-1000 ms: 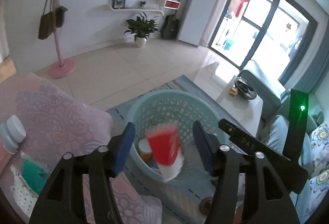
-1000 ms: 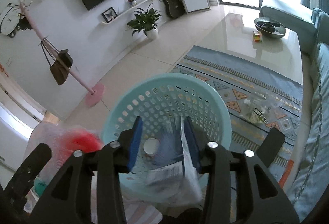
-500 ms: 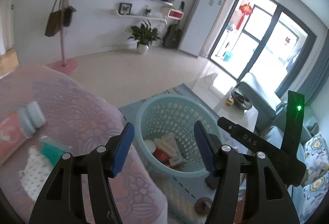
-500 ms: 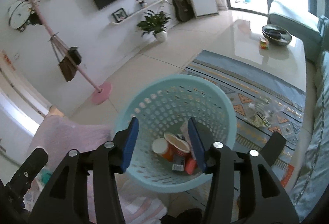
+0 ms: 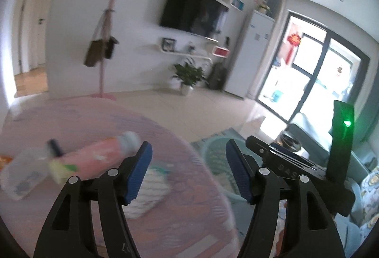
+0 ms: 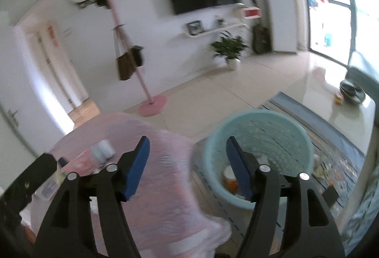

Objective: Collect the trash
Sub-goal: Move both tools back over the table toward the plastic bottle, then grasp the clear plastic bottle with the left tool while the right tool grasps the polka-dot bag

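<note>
Left wrist view first: your left gripper [image 5: 187, 171] is spread wide with nothing between its blue pads, and it points at the pink-covered table [image 5: 71, 120]. To the left of its left finger lies a clear plastic container [image 5: 22, 171], then a small yellow-green packet [image 5: 60, 168], then a pink tube with a pale cap [image 5: 99, 155] reaching almost to that fingertip. Just behind and below the same finger sits a white and teal wrapper [image 5: 151, 187]. All of this is blurred, but it looks like trash not yet collected. Past the right finger, the rim of the pale blue basket [image 5: 214, 158] shows beyond the table edge.

Right wrist view: your right gripper [image 6: 187, 169] is also wide open and empty. The tube [image 6: 94, 156] lies left of its left finger; the basket [image 6: 258, 137] stands on the floor behind its right finger, with an orange cup [image 6: 229, 181] and other scraps already inside. So I judge you are partway through, with several table pieces left.
</note>
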Tool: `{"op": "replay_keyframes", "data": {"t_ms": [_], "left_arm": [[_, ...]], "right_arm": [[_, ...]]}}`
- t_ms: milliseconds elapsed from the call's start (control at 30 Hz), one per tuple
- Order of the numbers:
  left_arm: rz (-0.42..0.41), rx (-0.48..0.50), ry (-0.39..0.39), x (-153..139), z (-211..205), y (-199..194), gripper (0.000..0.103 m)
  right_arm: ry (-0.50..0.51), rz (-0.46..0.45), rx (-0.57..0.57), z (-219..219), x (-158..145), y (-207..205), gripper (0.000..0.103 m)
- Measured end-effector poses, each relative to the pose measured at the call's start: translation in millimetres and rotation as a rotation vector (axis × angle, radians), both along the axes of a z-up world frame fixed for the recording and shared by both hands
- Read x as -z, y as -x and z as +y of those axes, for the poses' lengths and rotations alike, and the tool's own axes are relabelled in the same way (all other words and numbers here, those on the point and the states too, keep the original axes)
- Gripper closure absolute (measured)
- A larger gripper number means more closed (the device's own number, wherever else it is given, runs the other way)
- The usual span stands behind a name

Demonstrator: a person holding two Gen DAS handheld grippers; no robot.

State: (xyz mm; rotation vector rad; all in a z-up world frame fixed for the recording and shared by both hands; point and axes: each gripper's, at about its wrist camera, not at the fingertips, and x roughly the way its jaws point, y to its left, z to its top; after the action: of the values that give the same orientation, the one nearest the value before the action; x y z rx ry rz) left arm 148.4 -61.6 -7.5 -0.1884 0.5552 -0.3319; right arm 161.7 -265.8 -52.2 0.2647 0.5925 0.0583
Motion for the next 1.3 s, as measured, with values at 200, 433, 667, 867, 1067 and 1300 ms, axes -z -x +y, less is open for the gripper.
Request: {"op": "replay_keyframes", "data": {"t_ms": [200, 433, 667, 867, 1067, 1300], "left_arm": [[-0.005, -0.115, -0.034, -0.8, 64.5, 11.1, 0.027], [0.066, -0.203, -0.120, 19.3, 138.6, 2.7, 0.021], [0.133, -0.267, -0.155, 40.8, 200.3, -17.4, 0.020], [0.236, -0.239, -0.150, 58.9, 226.3, -49.3, 0.020], [0.295, -0.160, -0.205, 70.8, 214.0, -49.3, 0.021], [0.345, -0.110, -0.267, 77.6, 186.9, -39.4, 0.022]], "right_arm": [[0.017, 0.011, -0.094, 59.6, 4.5, 3.4, 0.027], [0.023, 0.122, -0.167, 108.1, 34.8, -7.4, 0.027], [0.027, 0.206, -0.179, 125.8, 59.9, -20.1, 0.027], [0.005, 0.272, -0.216, 140.2, 74.5, -27.9, 0.027], [0.045, 0.295, -0.233, 144.6, 82.7, -30.2, 0.034], [0.034, 0.295, -0.275, 139.4, 82.3, -23.5, 0.069]]}}
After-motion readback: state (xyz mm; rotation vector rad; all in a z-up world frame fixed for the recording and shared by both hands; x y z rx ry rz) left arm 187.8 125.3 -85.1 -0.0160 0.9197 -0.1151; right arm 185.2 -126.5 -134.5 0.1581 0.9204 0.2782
